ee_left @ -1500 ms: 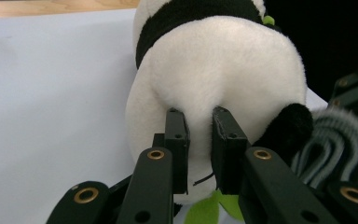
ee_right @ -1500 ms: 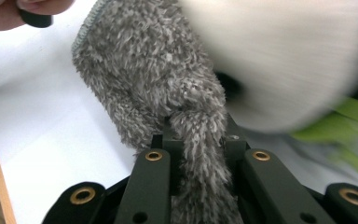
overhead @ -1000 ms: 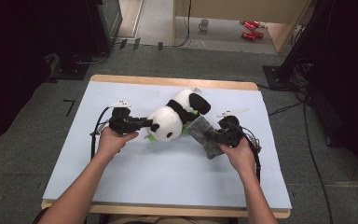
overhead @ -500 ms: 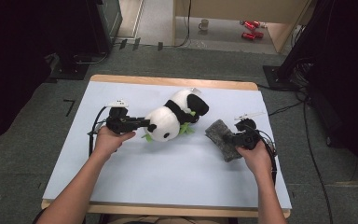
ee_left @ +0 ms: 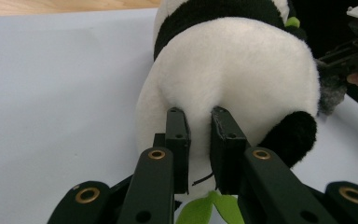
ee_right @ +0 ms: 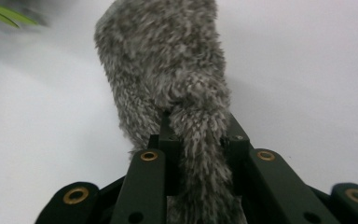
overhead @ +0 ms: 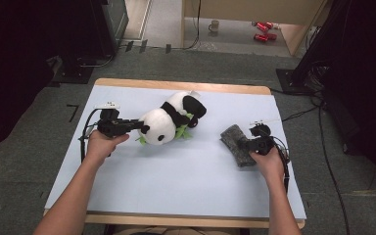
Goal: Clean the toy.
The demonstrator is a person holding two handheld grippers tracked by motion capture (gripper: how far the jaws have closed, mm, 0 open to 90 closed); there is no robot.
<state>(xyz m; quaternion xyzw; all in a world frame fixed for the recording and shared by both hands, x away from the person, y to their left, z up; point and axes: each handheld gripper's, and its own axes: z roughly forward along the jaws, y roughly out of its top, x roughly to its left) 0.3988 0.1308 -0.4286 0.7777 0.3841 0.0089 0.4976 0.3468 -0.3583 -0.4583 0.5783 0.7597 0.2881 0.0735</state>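
The left claw [ee_left: 199,140] was clamped on the panda plush [ee_left: 228,84], its two black jaws pinching a fold of white fur on the head, with a green leaf [ee_left: 205,210] poking out just beneath them. Beyond the jaws, the plush's black band and body stretched away across the pale blue counter [ee_left: 51,70]. Seen from above, that left claw [overhead: 136,126] sat at the panda's [overhead: 169,120] head end, the person's left hand [overhead: 103,142] wrapped round its grip.

Over on the other side, the right claw [ee_right: 200,135] was shut on a grey furry cloth [ee_right: 168,60]; the shaggy fabric ran straight between its jaws, which had just eased open a touch while pile still filled the gap. Past the jaws the cloth lay on the counter. From above, the right claw [overhead: 248,145] held the cloth [overhead: 236,144] at its near edge, the panda lying well apart from it.
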